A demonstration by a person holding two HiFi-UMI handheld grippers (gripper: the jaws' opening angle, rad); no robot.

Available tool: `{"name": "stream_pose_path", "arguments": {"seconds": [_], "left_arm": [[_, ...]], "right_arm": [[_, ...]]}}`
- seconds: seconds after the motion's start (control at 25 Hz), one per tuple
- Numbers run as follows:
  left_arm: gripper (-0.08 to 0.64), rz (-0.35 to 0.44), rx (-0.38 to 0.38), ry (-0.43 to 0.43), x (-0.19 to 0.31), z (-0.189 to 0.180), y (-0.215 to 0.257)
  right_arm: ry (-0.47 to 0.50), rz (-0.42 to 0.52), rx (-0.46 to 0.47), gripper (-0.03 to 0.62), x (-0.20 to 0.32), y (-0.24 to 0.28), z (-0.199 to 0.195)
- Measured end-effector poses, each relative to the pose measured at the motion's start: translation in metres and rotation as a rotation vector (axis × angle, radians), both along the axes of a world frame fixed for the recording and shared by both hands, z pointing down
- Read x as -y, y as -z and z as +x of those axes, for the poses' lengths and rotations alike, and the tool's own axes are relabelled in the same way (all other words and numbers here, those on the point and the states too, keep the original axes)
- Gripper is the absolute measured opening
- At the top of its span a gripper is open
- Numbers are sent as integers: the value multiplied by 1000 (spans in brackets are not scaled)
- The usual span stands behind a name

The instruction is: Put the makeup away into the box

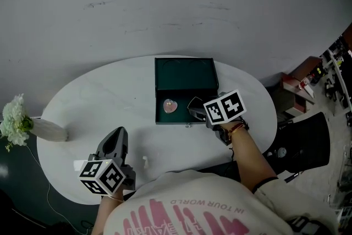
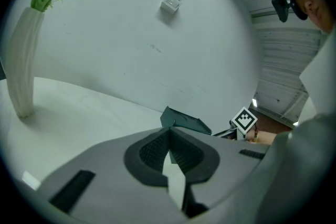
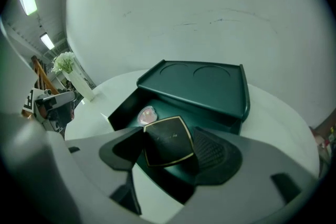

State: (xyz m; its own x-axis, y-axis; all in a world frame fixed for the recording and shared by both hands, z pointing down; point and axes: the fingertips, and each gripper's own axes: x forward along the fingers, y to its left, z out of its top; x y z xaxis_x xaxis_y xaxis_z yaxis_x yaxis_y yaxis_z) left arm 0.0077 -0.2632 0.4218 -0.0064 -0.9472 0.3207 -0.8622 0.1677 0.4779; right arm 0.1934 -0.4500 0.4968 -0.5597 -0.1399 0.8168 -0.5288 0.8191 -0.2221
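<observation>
A dark green box [image 1: 184, 63] stands open in the middle of the white oval table [image 1: 93, 97], its lid tipped up at the back. A pink heart-shaped case [image 1: 170, 105] lies inside on the left. My right gripper [image 1: 194, 109] hovers over the box's right half, shut on a black square compact [image 3: 169, 140] with a gold edge. In the right gripper view the compact sits above the box [image 3: 207, 81] interior, beside the pink case [image 3: 147, 114]. My left gripper [image 1: 116, 136] is low at the table's front left, jaws shut with nothing in them [image 2: 169, 136].
A white vase [image 1: 50, 130] with pale flowers [image 1: 13, 118] lies at the table's left edge. A small white object [image 1: 145, 161] rests near the front edge, right of the left gripper. Shelves and clutter stand beyond the table at the right.
</observation>
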Motion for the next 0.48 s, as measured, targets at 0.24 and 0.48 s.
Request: {"name": "stream_pose_path", "arguments": {"seconds": [0.24,0.48], "left_arm": [[2,-9,-3,27,-3,-6,-3],[2,-9,-3,35,-2,-5,-3]], "right_arm": [[29,-4,-54,305,2,-12,-2],[81,29,-151,305,1,-24,2]]}}
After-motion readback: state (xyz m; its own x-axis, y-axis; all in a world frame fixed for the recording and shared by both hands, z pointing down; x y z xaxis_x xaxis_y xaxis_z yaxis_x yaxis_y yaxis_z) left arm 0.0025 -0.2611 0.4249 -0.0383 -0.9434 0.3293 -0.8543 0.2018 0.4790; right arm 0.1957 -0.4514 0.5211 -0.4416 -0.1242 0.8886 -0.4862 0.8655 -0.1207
